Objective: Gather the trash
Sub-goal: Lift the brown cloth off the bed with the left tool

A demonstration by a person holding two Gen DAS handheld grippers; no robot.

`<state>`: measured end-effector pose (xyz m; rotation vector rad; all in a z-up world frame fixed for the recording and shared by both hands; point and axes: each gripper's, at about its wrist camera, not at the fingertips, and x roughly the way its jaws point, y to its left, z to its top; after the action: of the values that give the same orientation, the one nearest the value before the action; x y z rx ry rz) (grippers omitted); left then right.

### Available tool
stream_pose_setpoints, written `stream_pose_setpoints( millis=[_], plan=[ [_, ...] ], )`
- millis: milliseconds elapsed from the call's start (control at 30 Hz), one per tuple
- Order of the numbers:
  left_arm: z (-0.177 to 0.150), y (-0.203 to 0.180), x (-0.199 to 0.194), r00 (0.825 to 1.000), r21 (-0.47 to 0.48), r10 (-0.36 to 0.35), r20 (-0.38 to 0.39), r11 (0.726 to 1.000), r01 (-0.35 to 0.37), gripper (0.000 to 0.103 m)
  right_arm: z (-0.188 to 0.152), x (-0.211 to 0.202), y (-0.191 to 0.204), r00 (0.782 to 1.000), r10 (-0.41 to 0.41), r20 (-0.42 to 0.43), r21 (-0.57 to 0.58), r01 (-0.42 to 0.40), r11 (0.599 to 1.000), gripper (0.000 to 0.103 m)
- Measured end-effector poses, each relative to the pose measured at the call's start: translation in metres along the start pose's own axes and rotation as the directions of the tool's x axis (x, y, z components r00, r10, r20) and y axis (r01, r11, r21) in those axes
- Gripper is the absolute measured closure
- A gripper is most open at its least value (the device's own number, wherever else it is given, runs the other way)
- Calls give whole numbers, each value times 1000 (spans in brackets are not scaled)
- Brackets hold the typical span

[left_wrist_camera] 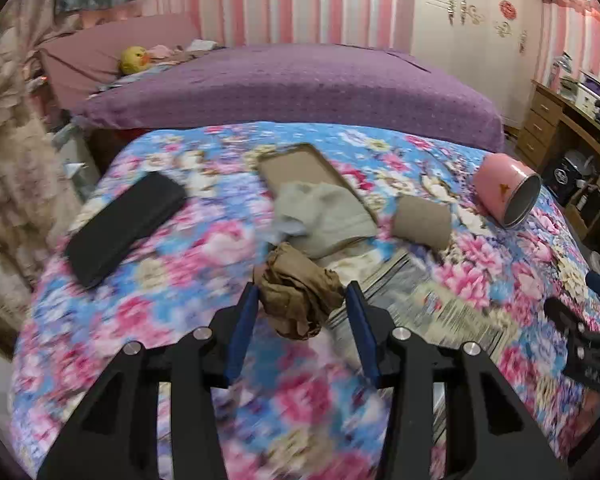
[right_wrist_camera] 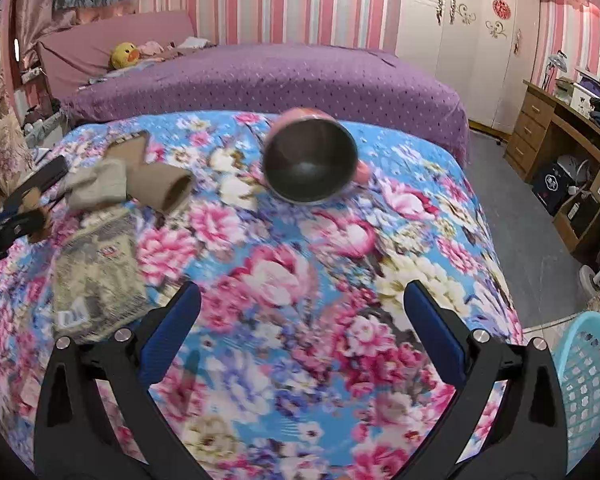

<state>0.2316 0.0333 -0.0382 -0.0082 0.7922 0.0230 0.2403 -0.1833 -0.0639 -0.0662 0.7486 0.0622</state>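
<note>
Floral bedding (left_wrist_camera: 172, 280) carries the clutter. Between the left gripper's (left_wrist_camera: 302, 300) blue fingers sits a crumpled brown paper wad (left_wrist_camera: 298, 292); whether the pads clamp it I cannot tell. Only the right wrist view shows the right gripper (right_wrist_camera: 302, 304), fingers wide apart over bare quilt, the pink bin's (right_wrist_camera: 310, 160) dark mouth, and a teal basket (right_wrist_camera: 588, 380) past the bed's right edge.

a flowery blue and pink quilt (left_wrist_camera: 172, 264) covers the near surface. beyond the quilt lies a purple bedspread (left_wrist_camera: 300, 88); a yellow plush duck (left_wrist_camera: 132, 59) sits at its far left.
</note>
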Motion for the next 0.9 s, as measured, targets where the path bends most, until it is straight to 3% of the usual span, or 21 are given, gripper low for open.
stream_pose_setpoints(
  millis=[133,267,400,567,700,833,900],
  plan=[
    [-25,29,-21,1000,-100,11,-23,995,-13,58,4,-2,21,996,85,5,-7,-85,996,4],
    [-40,45,-21,997,-121,48,-53,991,-54,58,1,3,54,991,132,-17,-76,-133,988,4],
    [-35,60,-24,999,-123,-27,-32,992,23,57,-6,4,80,992,122,-23,-170,-124,978,5],
    [-38,73,-23,996,-81,-59,-63,995,54,56,-8,2,84,994,105,-11,-201,-105,974,4],
    [-46,93,-25,991,-66,-103,-83,993,98,52,-6,8,81,993,117,-32,-172,-121,978,4],
    [-50,119,-27,991,-106,-109,-74,989,101,32,-7,16,87,991,121,-62,-191,-131,973,4],
    [-50,125,-29,993,-112,-94,-67,990,86,29,-4,14,89,991,122,-48,-196,-130,972,4]
  ],
)
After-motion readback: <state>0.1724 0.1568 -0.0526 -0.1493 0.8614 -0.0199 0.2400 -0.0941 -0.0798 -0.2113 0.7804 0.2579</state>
